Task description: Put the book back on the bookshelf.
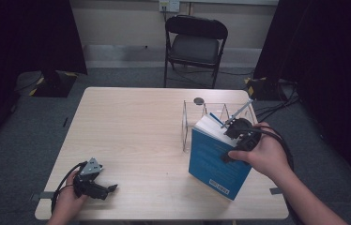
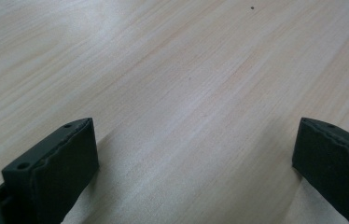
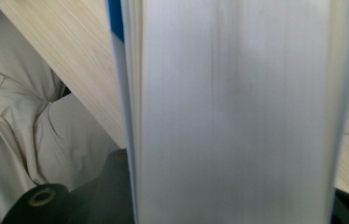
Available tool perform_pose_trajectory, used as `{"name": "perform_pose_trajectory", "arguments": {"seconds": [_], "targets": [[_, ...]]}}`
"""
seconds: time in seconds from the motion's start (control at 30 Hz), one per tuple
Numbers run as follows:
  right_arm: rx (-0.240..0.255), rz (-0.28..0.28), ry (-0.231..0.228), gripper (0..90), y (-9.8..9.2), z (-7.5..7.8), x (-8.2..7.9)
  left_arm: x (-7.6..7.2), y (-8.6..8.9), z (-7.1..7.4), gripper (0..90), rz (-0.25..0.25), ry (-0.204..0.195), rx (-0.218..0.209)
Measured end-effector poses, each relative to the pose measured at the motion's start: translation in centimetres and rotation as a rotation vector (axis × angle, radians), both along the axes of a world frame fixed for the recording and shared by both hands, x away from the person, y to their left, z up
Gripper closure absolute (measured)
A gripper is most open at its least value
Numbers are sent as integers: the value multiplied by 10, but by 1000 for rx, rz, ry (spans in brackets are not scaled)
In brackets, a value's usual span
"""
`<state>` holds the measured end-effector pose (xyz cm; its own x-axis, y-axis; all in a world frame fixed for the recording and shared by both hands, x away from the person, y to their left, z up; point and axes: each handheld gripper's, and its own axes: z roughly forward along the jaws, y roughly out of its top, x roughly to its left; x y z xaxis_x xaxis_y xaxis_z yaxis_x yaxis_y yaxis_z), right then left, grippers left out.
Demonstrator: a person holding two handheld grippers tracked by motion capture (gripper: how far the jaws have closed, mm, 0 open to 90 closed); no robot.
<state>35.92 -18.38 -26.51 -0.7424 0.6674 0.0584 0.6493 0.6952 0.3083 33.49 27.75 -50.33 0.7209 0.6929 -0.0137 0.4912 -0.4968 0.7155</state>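
Book (image 1: 213, 161) w/ blue cover sits near the tabletop's (image 1: 136, 131) right edge, towards the near right corner, standing on its bottom edge and tilted, page block facing up and back. Your right gripper (image 1: 239, 136) is clamped on it from the top right: in the right gripper view the white page edges (image 3: 238, 112) run between both jaws, blue covers at each side, pads pressing the covers. Just behind the book, touching or nearly so (can't tell which), stands a clear wire-frame rack (image 1: 206, 115) by the right edge; a small dark round disc (image 1: 199, 101) lies beyond it near the far edge. Your left gripper (image 1: 105, 190) rests at the near left corner, well apart from the book, jaws spread wide w/ nothing between them, bare wood under them in the left gripper view. Beyond the far edge stands a black folding chair (image 1: 194, 44).
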Motion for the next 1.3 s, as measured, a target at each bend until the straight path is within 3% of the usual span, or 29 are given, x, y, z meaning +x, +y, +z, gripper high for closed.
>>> {"name": "perform_pose_trajectory", "arguments": {"seconds": [0.27, 0.8, 1.3], "targets": [[-13, -53, -10, 616, -19, 1, -3, 0, 0, 0, 0, -4, 1, 2], [-16, -169, 11, 616, -58, -3, -6, 1, 0, 0, 0, -5, 0, 3], [7, -264, 8, 617, -88, -2, -3, 1, 0, 0, 0, -5, 0, 3]]}}
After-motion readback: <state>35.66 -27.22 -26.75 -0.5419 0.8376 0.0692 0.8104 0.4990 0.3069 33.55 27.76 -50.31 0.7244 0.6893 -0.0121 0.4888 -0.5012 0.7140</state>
